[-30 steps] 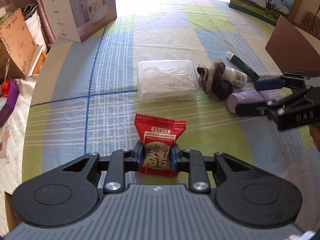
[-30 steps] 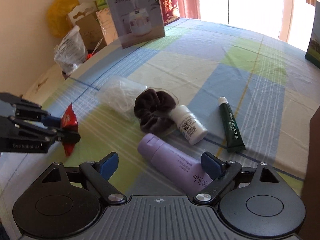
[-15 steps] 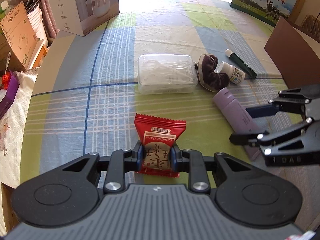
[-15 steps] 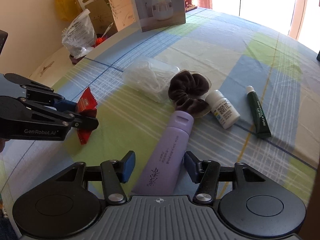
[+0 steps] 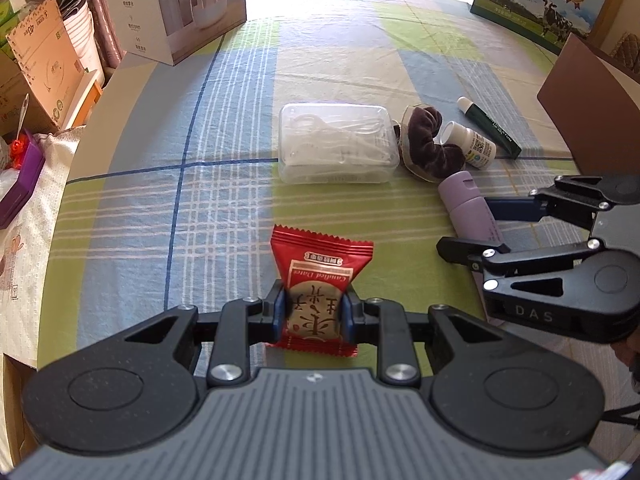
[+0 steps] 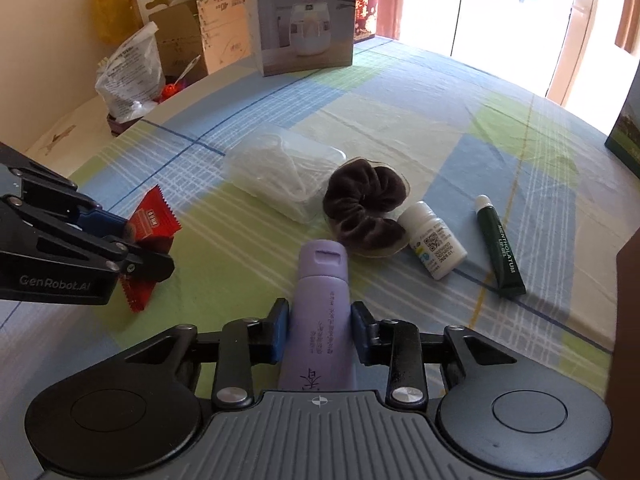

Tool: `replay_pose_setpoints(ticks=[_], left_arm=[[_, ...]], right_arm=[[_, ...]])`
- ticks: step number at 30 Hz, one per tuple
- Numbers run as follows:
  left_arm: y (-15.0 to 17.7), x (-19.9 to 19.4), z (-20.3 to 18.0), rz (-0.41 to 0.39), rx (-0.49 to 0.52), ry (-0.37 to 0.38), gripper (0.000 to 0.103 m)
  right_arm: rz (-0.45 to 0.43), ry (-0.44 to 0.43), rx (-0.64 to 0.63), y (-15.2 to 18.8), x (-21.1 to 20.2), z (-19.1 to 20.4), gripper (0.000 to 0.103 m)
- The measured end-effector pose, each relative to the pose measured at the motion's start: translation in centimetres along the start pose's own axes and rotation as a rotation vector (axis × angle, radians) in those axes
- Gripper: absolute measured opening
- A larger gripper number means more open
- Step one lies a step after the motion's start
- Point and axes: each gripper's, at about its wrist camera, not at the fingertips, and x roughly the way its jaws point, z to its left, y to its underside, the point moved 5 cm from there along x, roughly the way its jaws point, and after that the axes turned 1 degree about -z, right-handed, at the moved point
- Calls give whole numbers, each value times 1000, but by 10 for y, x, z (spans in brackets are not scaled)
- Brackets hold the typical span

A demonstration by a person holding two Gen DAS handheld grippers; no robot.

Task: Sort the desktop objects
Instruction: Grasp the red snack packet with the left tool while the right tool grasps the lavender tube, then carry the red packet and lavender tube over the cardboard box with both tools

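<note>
My left gripper (image 5: pixel 313 312) is shut on a red candied-date packet (image 5: pixel 318 280) and holds it upright above the tablecloth; it also shows in the right wrist view (image 6: pixel 152 226). My right gripper (image 6: pixel 320 330) is shut on a lilac tube (image 6: pixel 322 296), seen in the left wrist view (image 5: pixel 466 204) with its cap toward a brown scrunchie (image 6: pixel 362 214). A clear plastic box (image 5: pixel 338 148), a small white bottle (image 6: pixel 434 240) and a green lip-gel tube (image 6: pixel 500 246) lie on the table.
A humidifier box (image 6: pixel 306 16) stands at the table's far left edge, a milk carton box (image 5: pixel 536 4) at the far right. A brown board (image 5: pixel 588 104) stands at the right. Boxes and bags (image 6: pixel 132 68) crowd the floor beside the table.
My right gripper has closed onto the lilac tube, which it only straddled half a second ago. The left gripper keeps the red packet and has drifted slightly.
</note>
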Motion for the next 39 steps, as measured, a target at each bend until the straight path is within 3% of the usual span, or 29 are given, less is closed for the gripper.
replay_pose_setpoints(ticks=[17,27,39], left_arm=[[18,-16,-24,12,23,27,23],[15,-49,-55,-42,56,68,23],[-15,-87,-126,-124,163,146,23]], right_arm=[[64,-41,78,32,-37,1,30],[-83,-88,217,40,-108,-19,30],[-223,-44,330,45,-192,-68,30]])
